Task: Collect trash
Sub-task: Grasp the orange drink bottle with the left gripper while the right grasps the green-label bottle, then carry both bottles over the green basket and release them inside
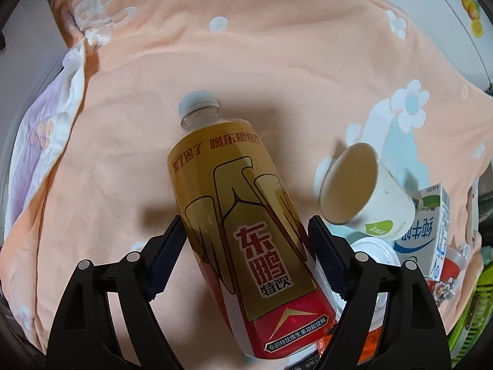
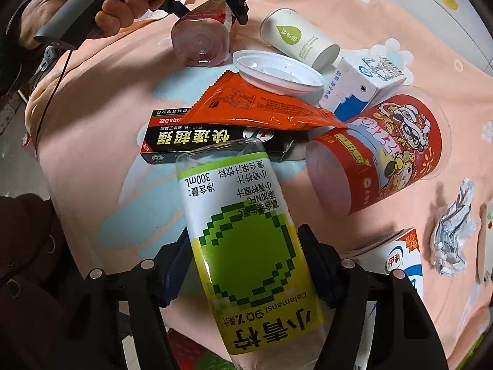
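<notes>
My left gripper [image 1: 245,243] is shut on a yellow and red drink bottle [image 1: 243,215] with a white cap, held above the peach blanket [image 1: 246,61]. The same bottle's base shows in the right wrist view [image 2: 200,41], with the left gripper [image 2: 212,15] on it. My right gripper [image 2: 246,259] is shut on a green and white calamansi juice bottle [image 2: 246,246], base pointing away. Beyond it lie a black glue box [image 2: 197,141], an orange wrapper [image 2: 255,108], a white lid [image 2: 274,71], a paper cup [image 2: 299,40], a milk carton [image 2: 360,86] and a red cup [image 2: 385,151].
The paper cup [image 1: 363,188], the milk carton [image 1: 428,231] and the white lid [image 1: 374,249] lie to the right of the left gripper. A green basket [image 1: 474,317] sits at the far right. Crumpled paper [image 2: 453,234] and another carton [image 2: 397,252] lie right of the right gripper.
</notes>
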The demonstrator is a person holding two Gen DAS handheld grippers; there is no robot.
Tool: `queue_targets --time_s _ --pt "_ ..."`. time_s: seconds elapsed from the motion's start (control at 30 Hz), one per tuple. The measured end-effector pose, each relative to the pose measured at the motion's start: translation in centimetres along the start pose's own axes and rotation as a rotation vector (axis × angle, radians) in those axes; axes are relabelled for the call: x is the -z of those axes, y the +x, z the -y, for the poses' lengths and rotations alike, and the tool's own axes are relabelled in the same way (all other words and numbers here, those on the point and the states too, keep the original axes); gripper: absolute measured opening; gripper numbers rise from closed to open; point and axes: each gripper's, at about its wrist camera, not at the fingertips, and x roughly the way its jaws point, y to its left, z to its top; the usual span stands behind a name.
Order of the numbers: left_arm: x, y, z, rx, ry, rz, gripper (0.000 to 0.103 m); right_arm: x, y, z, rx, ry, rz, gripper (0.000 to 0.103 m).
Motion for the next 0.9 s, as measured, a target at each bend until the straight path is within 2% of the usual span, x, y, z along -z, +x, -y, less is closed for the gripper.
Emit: queue_targets --time_s 0.17,0.33,0.53,0.7,0.9 --pt "0.5 0.2 0.8 0.004 0.06 0.017 0.077 0.1 0.4 0.0 -0.004 0.017 0.001 0.065" --pt "0.8 0.2 1.0 0.029 0.117 0.003 0.076 0.4 0.0 -0.4 0.033 0.007 0.023 0.062" --pt "1.1 0.4 1.1 0.005 0.109 -0.046 0.078 0.7 0.0 -0.1 0.044 0.053 0.039 0.06" --pt "1.8 1.2 1.8 -0.019 0.105 -0.046 0.08 0.6 0.1 0.0 0.037 0.051 0.026 0.061" --pt "2.3 1.3 1.6 0.01 0.127 -0.019 0.076 0.6 0.4 1.0 -0.005 0.095 0.026 0.062"
